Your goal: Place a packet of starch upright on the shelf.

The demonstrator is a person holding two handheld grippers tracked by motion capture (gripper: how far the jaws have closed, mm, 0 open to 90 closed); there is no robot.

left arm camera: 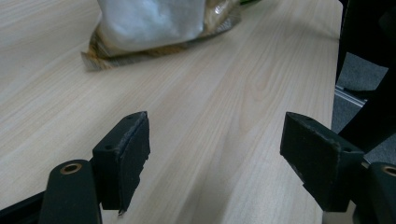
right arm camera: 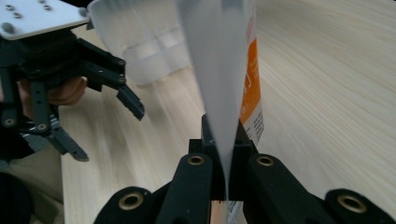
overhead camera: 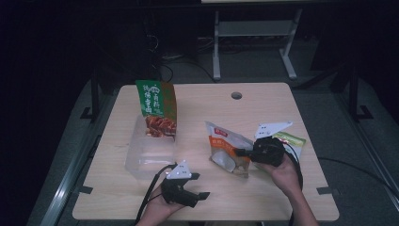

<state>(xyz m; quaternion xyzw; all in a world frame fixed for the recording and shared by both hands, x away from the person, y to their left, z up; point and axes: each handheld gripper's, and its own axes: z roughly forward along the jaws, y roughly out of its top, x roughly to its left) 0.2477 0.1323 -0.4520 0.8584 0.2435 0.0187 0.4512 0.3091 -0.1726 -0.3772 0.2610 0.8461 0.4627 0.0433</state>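
Observation:
A white and orange snack bag (overhead camera: 227,148) is lifted off the wooden table (overhead camera: 263,106) right of centre. My right gripper (overhead camera: 240,152) is shut on the bag's right edge. In the right gripper view the jaws (right arm camera: 224,140) pinch the thin seam of that bag (right arm camera: 219,70), which rises straight up between them. My left gripper (overhead camera: 201,185) rests near the table's front edge with its jaws wide open and nothing between them. In the left gripper view the open gripper (left arm camera: 215,154) faces bare wood, and the bag (left arm camera: 154,23) is farther off.
A clear plastic container (overhead camera: 149,155) stands left of centre, with a green and red snack bag (overhead camera: 156,101) upright at its far end. A green packet (overhead camera: 292,139) lies behind the right hand. A cable hole (overhead camera: 236,95) is near the table's back edge.

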